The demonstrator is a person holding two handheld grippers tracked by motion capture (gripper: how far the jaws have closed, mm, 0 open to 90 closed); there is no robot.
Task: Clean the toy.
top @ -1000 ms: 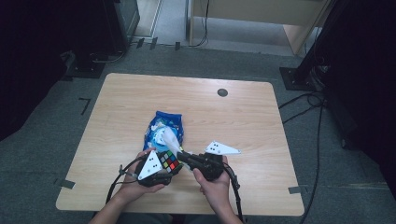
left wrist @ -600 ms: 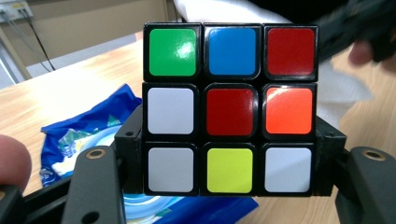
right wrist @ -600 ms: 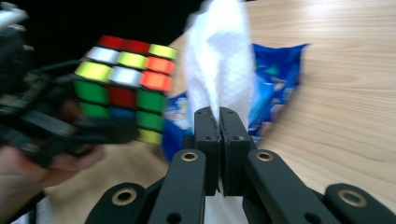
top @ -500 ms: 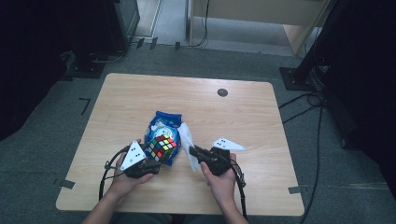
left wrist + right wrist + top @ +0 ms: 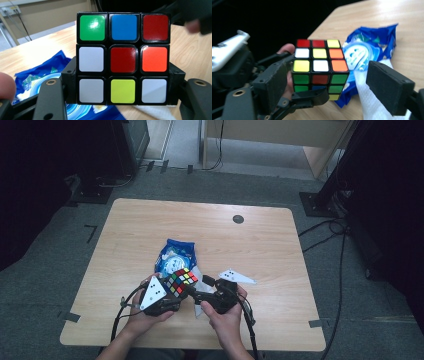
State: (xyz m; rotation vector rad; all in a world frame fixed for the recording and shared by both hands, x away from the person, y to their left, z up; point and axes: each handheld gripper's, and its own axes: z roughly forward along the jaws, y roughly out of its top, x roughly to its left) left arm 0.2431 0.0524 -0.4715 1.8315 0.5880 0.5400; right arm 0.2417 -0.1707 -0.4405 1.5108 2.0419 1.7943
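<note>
The cube point(image 5: 123, 58) is clamped in the left gripper point(image 5: 122, 100); right gripper point(image 5: 334, 82) fingers have just been spread, pads clear either side; cube's dead ahead.

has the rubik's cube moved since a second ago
Yes. The rubik's cube, held in the left tool, sat lower, near the table's front edge; it now sits farther up, against the blue packet.

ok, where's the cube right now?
The cube is clamped between the left gripper's pads, above the table's near edge in the high view, in front of the blue packet, with the right gripper's just-opened jaws beside it.
</note>
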